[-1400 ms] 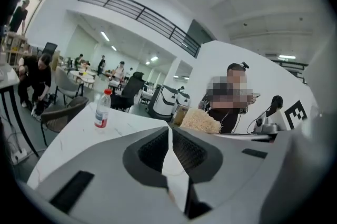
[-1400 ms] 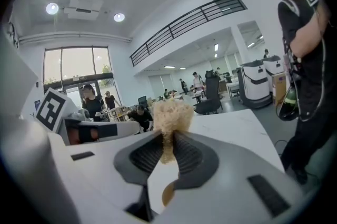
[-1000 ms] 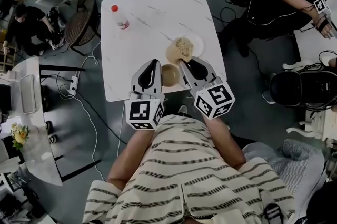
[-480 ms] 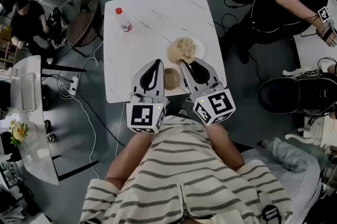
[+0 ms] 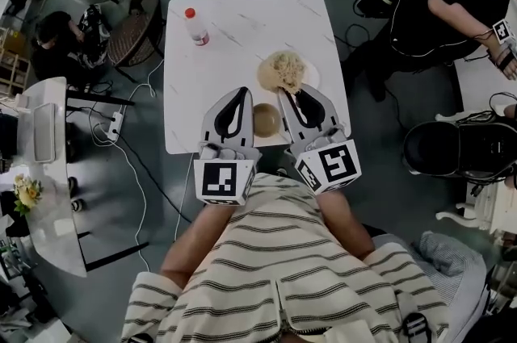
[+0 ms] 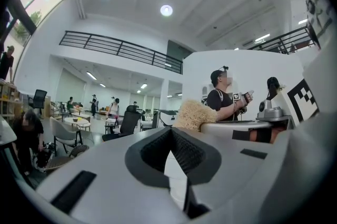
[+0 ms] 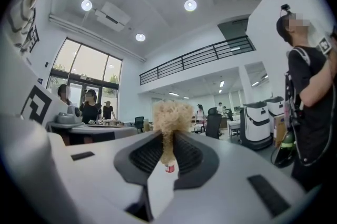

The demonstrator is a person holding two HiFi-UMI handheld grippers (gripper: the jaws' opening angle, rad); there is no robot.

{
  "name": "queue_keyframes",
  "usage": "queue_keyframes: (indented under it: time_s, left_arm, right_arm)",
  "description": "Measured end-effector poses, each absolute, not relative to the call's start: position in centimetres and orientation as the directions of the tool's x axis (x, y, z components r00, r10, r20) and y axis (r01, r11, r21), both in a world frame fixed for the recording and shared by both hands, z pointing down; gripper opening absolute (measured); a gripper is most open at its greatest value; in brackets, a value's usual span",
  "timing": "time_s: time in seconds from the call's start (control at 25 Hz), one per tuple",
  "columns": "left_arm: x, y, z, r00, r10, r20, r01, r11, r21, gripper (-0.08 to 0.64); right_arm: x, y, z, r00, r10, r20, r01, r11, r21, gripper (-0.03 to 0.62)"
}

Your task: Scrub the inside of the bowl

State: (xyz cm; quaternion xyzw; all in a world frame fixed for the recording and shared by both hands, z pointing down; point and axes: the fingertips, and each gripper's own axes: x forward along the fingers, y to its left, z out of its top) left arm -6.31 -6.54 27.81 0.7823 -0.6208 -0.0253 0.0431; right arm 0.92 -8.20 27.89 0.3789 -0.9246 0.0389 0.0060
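Your right gripper (image 5: 283,96), open a crack, points at the scrubber (image 5: 281,73) just ahead, likely to grab it; your left gripper (image 5: 239,94), pressed together, sits beside the bowl (image 5: 265,119).

A brown bowl (image 5: 265,119) sits by the edge of the white table (image 5: 242,18), between the fingers of the left gripper (image 5: 237,101) and those of the right gripper (image 5: 295,101). Just beyond the right fingertips, a tan scrubber (image 5: 281,69) lies on a white plate (image 5: 312,78). Well beyond the left fingertips stands a red-capped bottle (image 5: 196,28).
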Motion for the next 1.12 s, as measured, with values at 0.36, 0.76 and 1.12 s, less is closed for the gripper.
queue_keyframes:
  time_s: [0.36, 0.76, 1.12]
  left_arm:
    - [-6.1, -6.4, 27.0, 0.229, -0.973, -0.004, -0.972, -0.229, 0.060, 0.005]
    - [-6.2, -7.0, 27.1, 0.220, -0.975, 0.005, -0.974, -0.220, 0.047, 0.005]
    - [-6.3, -7.3, 27.5, 0.218, -0.976, 0.021, -0.975, -0.216, 0.053, 0.005]
  right_arm:
    - [0.7, -8.6, 27.4, -0.706, -0.708, 0.027, -0.708, 0.704, -0.048, 0.061]
    - [1.1, -9.1, 27.4, -0.696, -0.717, 0.027, -0.717, 0.695, -0.043, 0.061]
    - [1.1, -9.5, 27.7, -0.693, -0.721, 0.032, -0.721, 0.691, -0.042, 0.061]
